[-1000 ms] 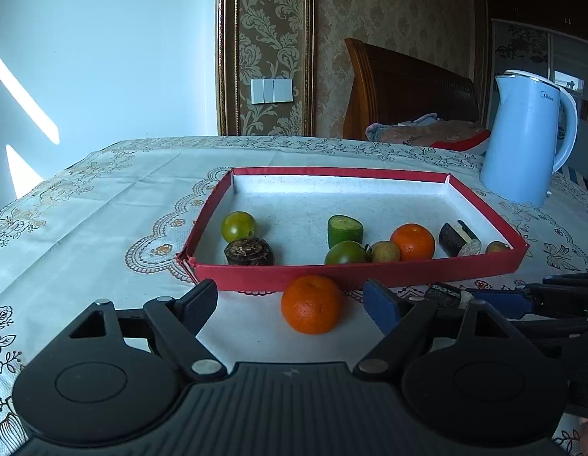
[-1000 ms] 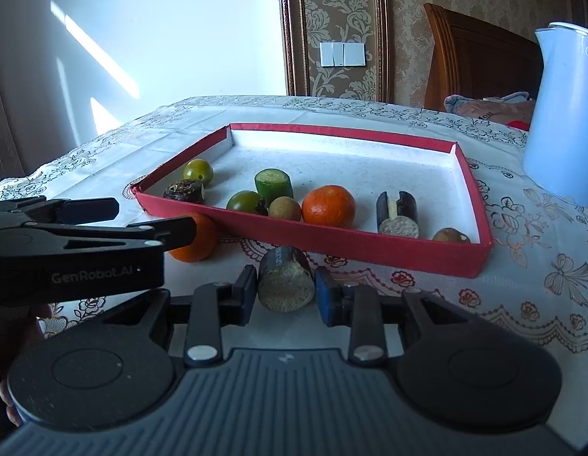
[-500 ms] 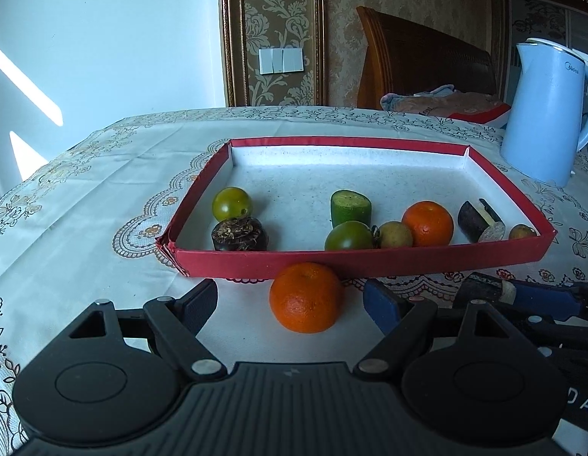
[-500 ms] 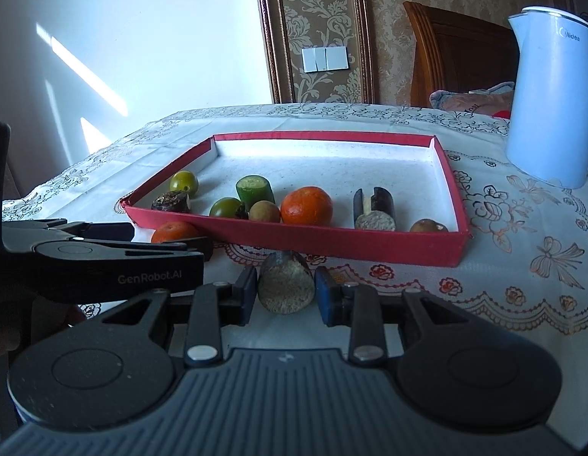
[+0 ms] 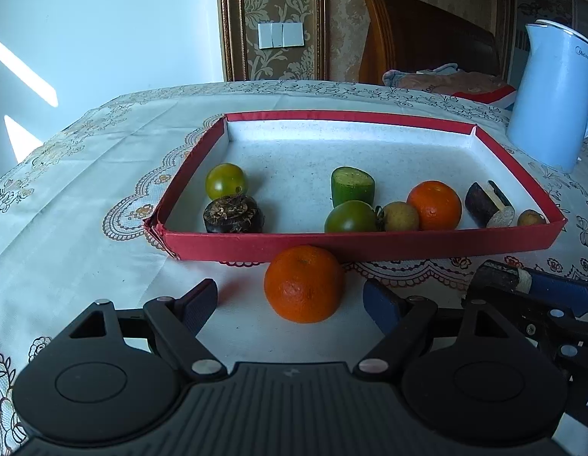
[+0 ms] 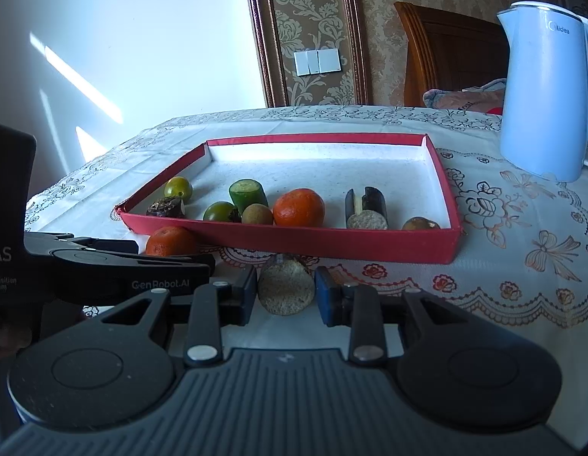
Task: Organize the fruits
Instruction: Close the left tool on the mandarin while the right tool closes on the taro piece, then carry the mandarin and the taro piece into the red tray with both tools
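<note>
A loose orange [image 5: 304, 283] lies on the tablecloth just in front of the red tray [image 5: 370, 245]. My left gripper [image 5: 290, 304] stands open around it, with a gap between each pad and the fruit. In the right wrist view my right gripper [image 6: 286, 292] is shut on a dark cut stalk piece [image 6: 286, 285] with a pale round end, held just before the tray [image 6: 332, 241]. The same orange [image 6: 171, 241] shows there behind the left gripper's fingers [image 6: 103, 250]. Inside the tray lie green fruits, a cucumber piece [image 5: 352, 186], another orange [image 5: 434, 205] and several small items.
A pale blue kettle [image 5: 552, 98] stands at the back right of the table. A wooden chair [image 5: 427, 45] with cloth on it is behind the table. The patterned tablecloth [image 5: 84, 190] spreads bare to the tray's left.
The left gripper has moved closer to the orange and tipped downward; the orange now sits larger between its open fingers. The right gripper has kept its hold on the stalk piece, almost still.
</note>
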A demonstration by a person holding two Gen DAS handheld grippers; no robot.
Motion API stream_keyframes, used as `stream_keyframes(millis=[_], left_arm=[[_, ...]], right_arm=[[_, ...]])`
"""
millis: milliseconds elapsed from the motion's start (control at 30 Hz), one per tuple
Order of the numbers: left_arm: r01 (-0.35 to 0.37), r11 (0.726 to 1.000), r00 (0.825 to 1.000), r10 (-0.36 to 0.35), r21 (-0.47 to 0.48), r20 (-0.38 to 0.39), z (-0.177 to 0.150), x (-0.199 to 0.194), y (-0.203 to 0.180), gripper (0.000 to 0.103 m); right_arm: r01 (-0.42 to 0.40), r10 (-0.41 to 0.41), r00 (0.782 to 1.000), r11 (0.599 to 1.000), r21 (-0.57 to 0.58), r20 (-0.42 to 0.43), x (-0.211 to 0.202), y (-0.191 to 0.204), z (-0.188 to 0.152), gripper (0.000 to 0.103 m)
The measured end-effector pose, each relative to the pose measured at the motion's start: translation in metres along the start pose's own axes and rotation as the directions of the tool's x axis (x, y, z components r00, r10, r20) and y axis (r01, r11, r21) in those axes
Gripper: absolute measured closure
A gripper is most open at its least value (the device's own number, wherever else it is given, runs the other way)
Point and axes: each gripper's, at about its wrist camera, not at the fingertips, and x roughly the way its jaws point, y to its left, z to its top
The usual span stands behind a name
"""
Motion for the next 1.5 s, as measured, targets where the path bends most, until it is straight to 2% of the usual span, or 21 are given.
stream_keyframes(millis=[200, 667, 933, 1233, 1500], left_arm=[[-0.007, 1.000, 1.000, 0.006, 0.008, 0.018, -0.002, -0.002, -0.001, 0.019], [0.005, 0.999, 0.999, -0.007, 0.040, 0.053, -0.005, -0.010, -0.008, 0.058], [0.005, 1.000, 0.998, -0.006, 0.012, 0.065, -0.006, -0.016, -0.005, 0.061], [-0.016, 0.999, 0.988, 0.022, -0.040, 0.156, 0.004, -0.034, 0.012, 0.061], [-0.033, 0.998, 0.981, 0.044, -0.058, 0.188, 0.019, -0.033, 0.018, 0.061]], right_arm=[[0.000, 0.000, 1.000, 1.000, 0.008, 0.006, 0.000, -0.001, 0.000, 0.072], [0.002, -0.002, 1.000, 1.000, 0.011, 0.013, -0.002, -0.002, -0.001, 0.072], [0.011, -0.011, 1.000, 1.000, 0.012, 0.029, -0.004, -0.001, 0.001, 0.072], [0.007, -0.007, 0.998, 1.000, 0.003, 0.056, -0.007, 0.001, 0.007, 0.072], [0.007, -0.005, 0.997, 1.000, -0.018, 0.083, -0.011, 0.007, 0.016, 0.072]])
